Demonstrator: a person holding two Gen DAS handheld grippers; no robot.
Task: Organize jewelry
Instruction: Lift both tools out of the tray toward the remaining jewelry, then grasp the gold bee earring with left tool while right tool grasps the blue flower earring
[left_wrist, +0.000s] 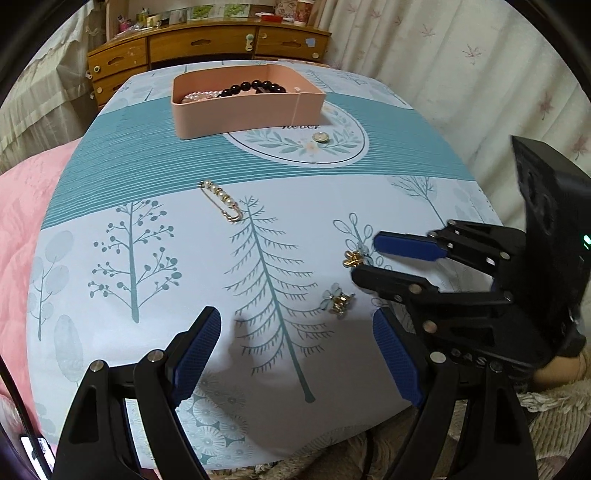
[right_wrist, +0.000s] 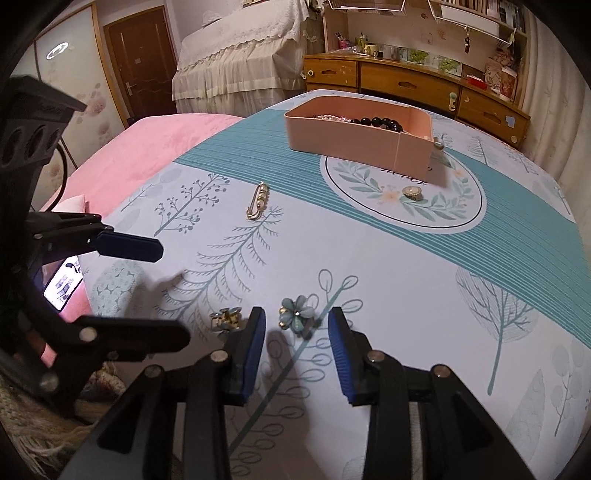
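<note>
Near the front edge of the tree-printed tablecloth (right_wrist: 406, 258), the right gripper (right_wrist: 297, 349) is held low with its fingers apart and nothing between them, just short of a pale-green flower earring (right_wrist: 296, 315). Its twin, a second flower earring (right_wrist: 226, 320), lies just beside the left finger. The left gripper (left_wrist: 295, 354) is also spread wide and empty, hovering over the cloth. Other loose pieces are seen farther back: a gold pearl-set brooch pin (left_wrist: 221, 201) and a small round gold-rimmed stud (left_wrist: 320, 137) near the pink tray (left_wrist: 243, 118), which already holds a black bead bracelet (left_wrist: 255, 88) and pale pearls. A slip looks likely, because the earring is tiny, domed and glossy, with thin metal fittings; it could be squeezed out sideways from the ribbed blue pads (right_wrist: 255, 350) or pushed along the smooth cloth instead of being gripped. The fabric itself may be pinched and dragged, disturbing the neighbouring earring. The tray is rigid, matte and shallow-walled, so a release from too high could let the piece bounce out.
</note>
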